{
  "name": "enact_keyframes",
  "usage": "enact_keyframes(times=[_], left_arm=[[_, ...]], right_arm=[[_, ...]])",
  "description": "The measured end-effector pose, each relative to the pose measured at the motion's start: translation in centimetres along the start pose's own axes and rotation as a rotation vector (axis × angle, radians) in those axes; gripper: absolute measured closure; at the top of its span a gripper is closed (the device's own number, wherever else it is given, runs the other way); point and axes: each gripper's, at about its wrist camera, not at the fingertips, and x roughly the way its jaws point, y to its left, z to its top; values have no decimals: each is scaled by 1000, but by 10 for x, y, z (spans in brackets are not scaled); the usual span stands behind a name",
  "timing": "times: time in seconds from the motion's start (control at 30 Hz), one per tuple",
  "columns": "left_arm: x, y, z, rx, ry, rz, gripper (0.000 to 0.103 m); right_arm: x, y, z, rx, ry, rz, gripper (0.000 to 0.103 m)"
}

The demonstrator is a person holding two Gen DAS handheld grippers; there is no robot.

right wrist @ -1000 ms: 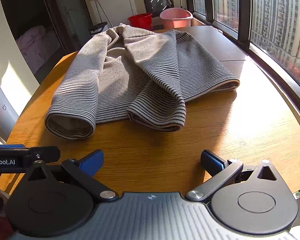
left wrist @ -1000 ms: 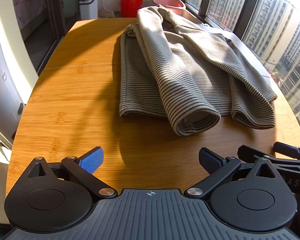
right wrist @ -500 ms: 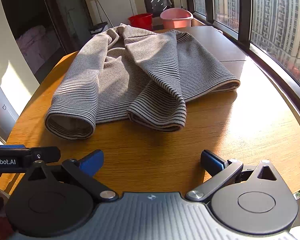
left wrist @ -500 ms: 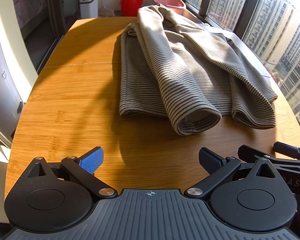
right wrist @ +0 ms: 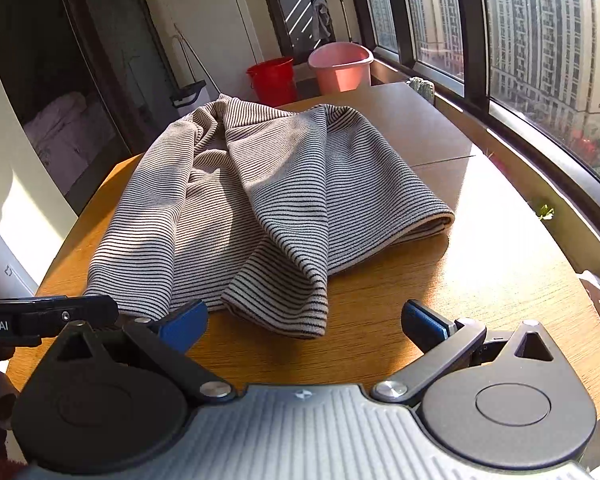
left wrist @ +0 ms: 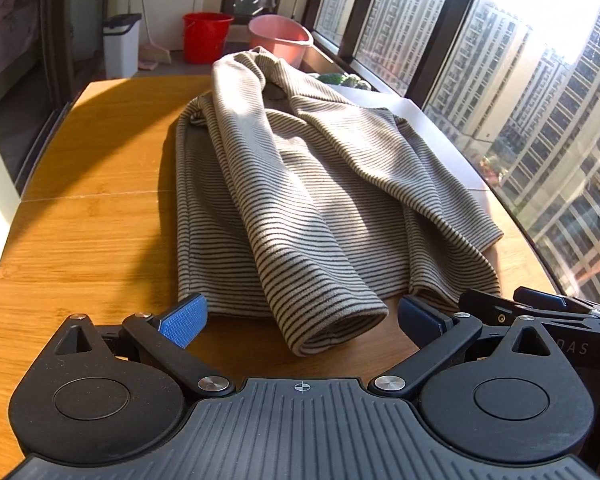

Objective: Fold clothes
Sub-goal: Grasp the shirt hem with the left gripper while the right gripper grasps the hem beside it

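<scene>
A beige sweater with thin dark stripes lies rumpled on the wooden table, both sleeves folded toward me. My left gripper is open, its jaws either side of the left sleeve cuff, close above the table. My right gripper is open just in front of the other sleeve cuff. The sweater also shows in the right wrist view. Each gripper shows at the edge of the other's view.
A red bucket and a pink bucket stand on the floor beyond the table's far end, with a white bin to their left. Large windows run along the right side. The table edge curves near the right.
Both grippers have moved forward toward the sweater; the sleeve cuffs now lie right at the fingertips. The jaws stay open and the sweater has not moved.
</scene>
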Motion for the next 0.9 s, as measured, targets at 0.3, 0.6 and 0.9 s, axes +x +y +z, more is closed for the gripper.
enact_keyframes(times=[0.3,0.6,0.9], left_arm=[[47,3,55,25,-31,36,0],[99,12,55,47,64,103,0],[97,10,47,76,7,110,0]], right_arm=[[58,-6,61,-36,-40,88,0],[143,-6,106,-50,25,109,0],[138,-12,87,-73,-20,146,0]])
